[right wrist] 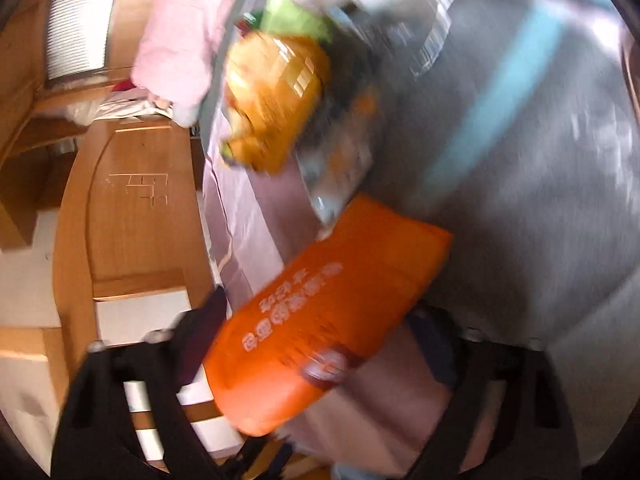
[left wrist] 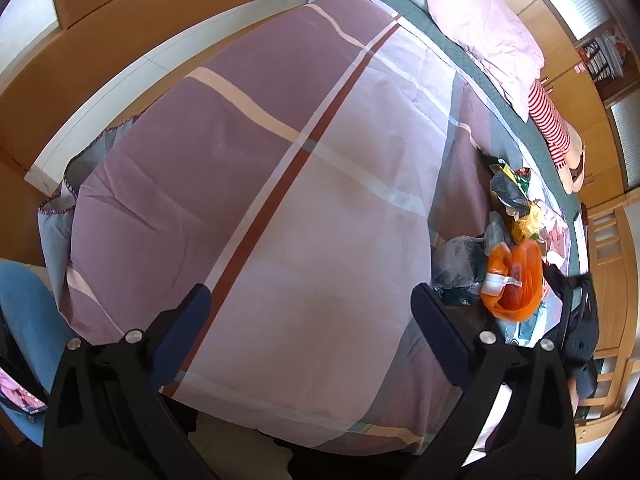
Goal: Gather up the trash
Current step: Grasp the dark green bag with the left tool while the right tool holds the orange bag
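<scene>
An orange wrapper [right wrist: 324, 320] with white print lies between the fingers of my right gripper [right wrist: 320, 328], whose jaws stand wide; the view is blurred, so I cannot tell if they touch it. It also shows in the left wrist view [left wrist: 514, 282], beside the right gripper's black body [left wrist: 580, 320]. More trash lies beyond it: a yellow packet [right wrist: 276, 100], a green scrap [right wrist: 296, 16] and grey plastic bags [left wrist: 456, 260]. My left gripper [left wrist: 310, 312] is open and empty above the purple striped quilt [left wrist: 248, 152].
A pink pillow [left wrist: 492, 32] and a doll in a red striped top [left wrist: 550, 120] lie at the bed's head. Wooden cabinets [right wrist: 132, 200] stand beside the bed. A blue chair [left wrist: 28, 312] is at the left.
</scene>
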Demonstrator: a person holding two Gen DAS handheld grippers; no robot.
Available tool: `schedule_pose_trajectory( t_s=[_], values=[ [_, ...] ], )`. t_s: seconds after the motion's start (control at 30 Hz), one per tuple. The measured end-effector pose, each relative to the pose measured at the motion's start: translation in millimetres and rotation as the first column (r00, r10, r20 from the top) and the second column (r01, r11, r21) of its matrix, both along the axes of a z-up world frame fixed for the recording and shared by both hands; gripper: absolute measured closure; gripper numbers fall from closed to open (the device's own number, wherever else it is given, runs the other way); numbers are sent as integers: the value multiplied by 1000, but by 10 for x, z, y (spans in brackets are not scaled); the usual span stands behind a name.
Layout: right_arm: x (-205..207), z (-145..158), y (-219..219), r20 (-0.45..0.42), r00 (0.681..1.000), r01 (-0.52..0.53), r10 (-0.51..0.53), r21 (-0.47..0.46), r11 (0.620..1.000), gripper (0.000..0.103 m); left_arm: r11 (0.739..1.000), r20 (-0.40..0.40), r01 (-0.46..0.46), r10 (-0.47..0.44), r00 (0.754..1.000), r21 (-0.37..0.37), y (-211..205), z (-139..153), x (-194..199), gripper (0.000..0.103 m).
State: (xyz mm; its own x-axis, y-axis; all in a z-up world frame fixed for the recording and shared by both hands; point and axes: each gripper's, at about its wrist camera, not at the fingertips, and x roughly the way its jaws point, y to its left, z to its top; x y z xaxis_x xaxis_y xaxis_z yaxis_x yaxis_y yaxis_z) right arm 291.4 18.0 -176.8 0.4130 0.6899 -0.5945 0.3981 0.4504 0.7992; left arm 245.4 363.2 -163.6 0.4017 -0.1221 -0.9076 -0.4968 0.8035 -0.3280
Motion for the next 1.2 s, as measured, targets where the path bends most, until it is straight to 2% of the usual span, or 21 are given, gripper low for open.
schedule_pose_trajectory(
  t_s=[0.03, 0.1, 0.13, 0.17, 0.27, 0.33, 0.4, 0.43, 0.5, 0.63, 0.7, 0.73, 0.77, 0.8, 0.83, 0.87, 1.0, 1.03, 1.13, 1.2],
  values=[
    [10, 58, -6, 21, 1000, -10, 11, -53, 999, 56, 1000, 1, 2, -2, 1000, 4, -2, 2, 5, 4],
    [-10, 159, -49, 76, 997, -6, 14, -106, 994, 68, 1000, 10, 1, -1, 1000, 4, -3, 9, 21, 4],
    [-32, 191, -88, 97, 995, 11, 0, -108, 994, 79, 1000, 17, 1, -1, 1000, 2, -11, 15, 32, 4],
    [-71, 245, -149, 118, 993, 35, -21, -114, 993, 80, 1000, 31, 5, -5, 999, -1, -30, 35, 62, 4],
    [-240, 573, -310, 218, 972, 134, -85, -221, 966, 80, 998, 95, 65, -64, 993, -16, -179, 97, 232, 5],
    [-352, 814, -302, 274, 960, 157, -58, -352, 923, 80, 989, 120, 149, -147, 982, -4, -363, 100, 379, 8],
    [-383, 908, -227, 257, 966, 138, -8, -491, 860, 80, 976, 110, 218, -214, 971, -21, -539, 36, 524, 9],
    [-383, 887, -180, 230, 973, 118, 10, -533, 838, 80, 966, 103, 253, -246, 964, -55, -629, -25, 620, 10],
    [-374, 806, -145, 168, 985, 73, 28, -567, 820, 80, 944, 91, 311, -303, 949, -106, -803, -159, 812, 20],
    [-384, 648, -209, 101, 995, 38, 25, -580, 814, 80, 916, 96, 392, -384, 918, -86, -1078, -323, 1011, 22],
    [-379, 585, -192, 72, 997, 15, 34, -595, 804, 77, 903, 73, 425, -420, 904, -61, -1164, -416, 1054, 35],
    [-333, 569, -159, 62, 997, 4, 40, -586, 810, 76, 901, 62, 433, -431, 900, -35, -1182, -463, 1050, 37],
    [-341, 575, -151, 69, 997, 3, 45, -578, 816, 73, 898, 70, 440, -438, 896, -12, -1197, -471, 1062, 40],
    [-341, 580, -137, 71, 996, -3, 55, -587, 809, 72, 895, 78, 445, -444, 892, 8, -1196, -457, 1062, 51],
    [-354, 590, -116, 68, 995, -13, 67, -603, 798, 68, 893, 87, 450, -451, 888, 28, -1192, -432, 1047, 54],
    [-340, 579, -87, 57, 995, -28, 80, -615, 788, 64, 894, 95, 447, -447, 889, 21, -1179, -428, 1033, 55],
    [-321, 476, 31, 12, 992, -97, 126, -566, 819, 62, 915, 141, 401, -392, 909, -42, -999, -374, 972, 58],
    [-322, 464, 70, 6, 990, -114, 142, -566, 817, 60, 920, 149, 390, -379, 913, -49, -967, -346, 956, 58],
    [-328, 493, 188, 8, 983, -141, 182, -602, 786, 60, 942, 171, 333, -322, 931, -41, -805, -192, 889, 58],
    [-317, 507, 256, 9, 978, -157, 209, -630, 761, 62, 961, 179, 275, -270, 946, -6, -650, -83, 745, 58]
  ],
)
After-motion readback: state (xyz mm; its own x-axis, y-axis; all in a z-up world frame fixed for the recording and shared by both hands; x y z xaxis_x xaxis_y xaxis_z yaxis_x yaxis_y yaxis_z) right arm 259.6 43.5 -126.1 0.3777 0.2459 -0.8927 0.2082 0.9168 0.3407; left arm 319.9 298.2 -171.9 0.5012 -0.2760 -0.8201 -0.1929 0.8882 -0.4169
